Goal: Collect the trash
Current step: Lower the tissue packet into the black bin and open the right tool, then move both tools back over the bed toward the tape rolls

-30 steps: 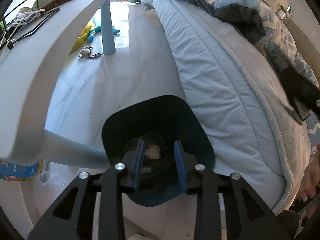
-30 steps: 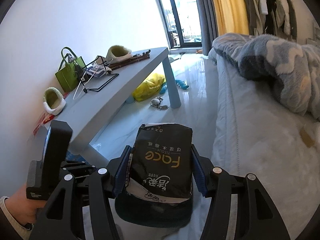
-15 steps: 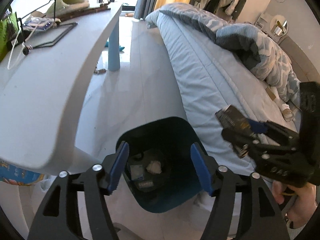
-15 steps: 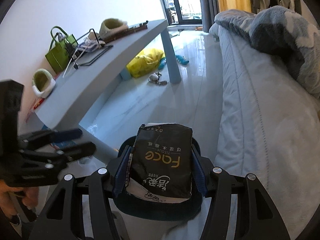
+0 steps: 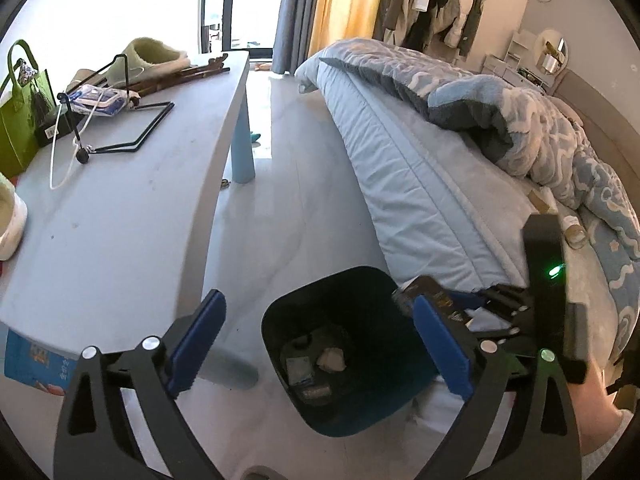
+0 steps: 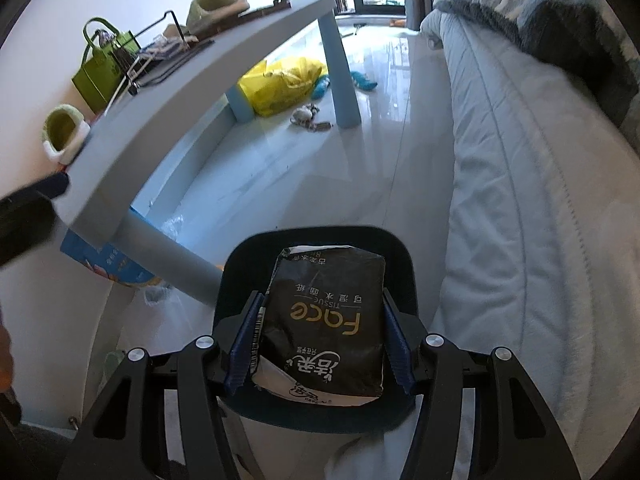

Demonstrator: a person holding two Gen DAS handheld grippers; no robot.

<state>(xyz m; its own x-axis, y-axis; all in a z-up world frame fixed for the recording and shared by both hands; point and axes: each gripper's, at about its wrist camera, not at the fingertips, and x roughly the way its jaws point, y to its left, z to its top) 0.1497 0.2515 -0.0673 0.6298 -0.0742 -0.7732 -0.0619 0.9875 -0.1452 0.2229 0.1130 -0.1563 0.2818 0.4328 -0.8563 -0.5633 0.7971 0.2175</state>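
Grey table (image 5: pixel 132 216), pale floor (image 5: pixel 304 216), bed (image 5: pixel 420 184) alongside.

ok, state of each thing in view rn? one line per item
left tool: open, empty, above the bin
right tool: shut on tissue pack
tissue pack: gripped, held over the bin
trash bin: upright, open top, some trash inside
blanket: rumpled on the bed
green bag: upright on the table

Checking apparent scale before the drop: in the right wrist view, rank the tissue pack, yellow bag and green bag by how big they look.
1. Tissue pack, though it is nearest the camera.
2. Yellow bag.
3. Green bag, close to the yellow bag; unsure.
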